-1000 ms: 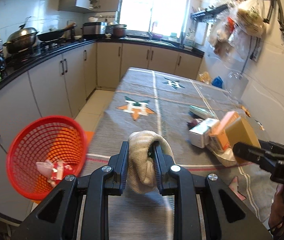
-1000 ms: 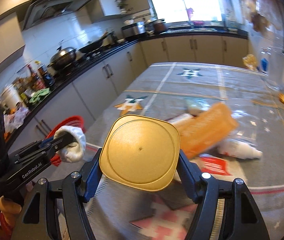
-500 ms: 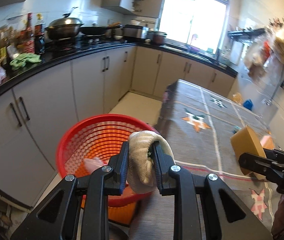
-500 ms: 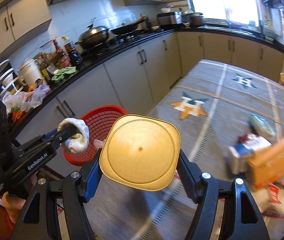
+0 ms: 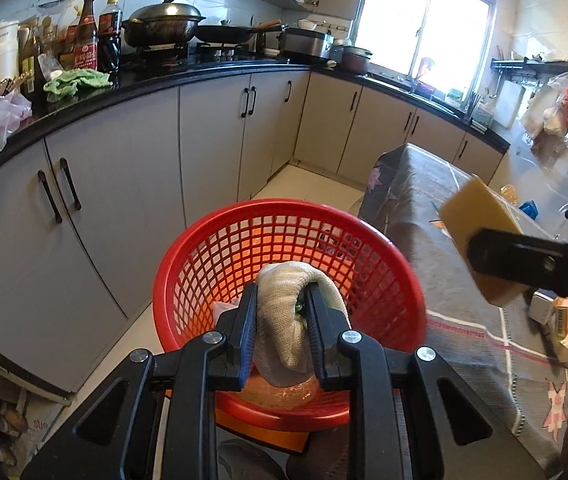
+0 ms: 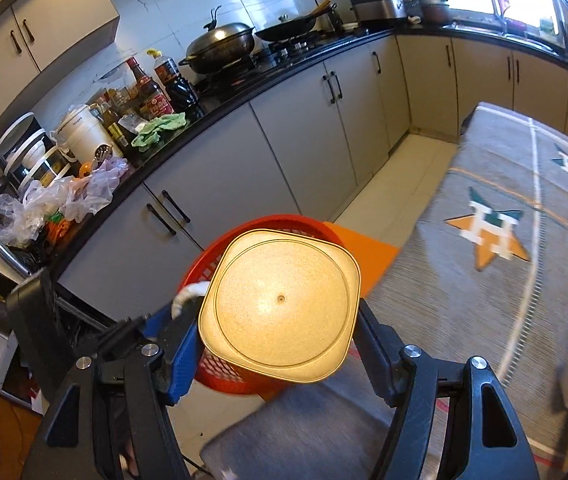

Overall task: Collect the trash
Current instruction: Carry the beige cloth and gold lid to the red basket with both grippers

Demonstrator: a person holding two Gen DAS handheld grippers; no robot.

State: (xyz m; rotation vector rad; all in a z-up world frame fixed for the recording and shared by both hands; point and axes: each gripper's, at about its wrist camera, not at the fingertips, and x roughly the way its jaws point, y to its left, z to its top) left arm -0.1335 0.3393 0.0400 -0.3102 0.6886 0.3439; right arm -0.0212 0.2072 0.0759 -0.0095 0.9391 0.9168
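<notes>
**Left wrist view: both claws loaded over the red basket**

Left wrist cam: left gripper (image 5: 280,320) is pinching a balled-up beige knit glove (image 5: 291,304), right above the red basket (image 5: 379,280). Basket's got a pinkish scrap and clear plastic inside, can't ID more. Right gripper (image 6: 280,312) is clamped on a gold squarish container (image 6: 280,304), w/ its flat end facing the cam, just beside the basket near the table (image 6: 503,280) edge. Tablecloth has star logos w/ an "H". Bottle labels (image 5: 86,54) on the counter are too blurry to read, tbh.
</notes>
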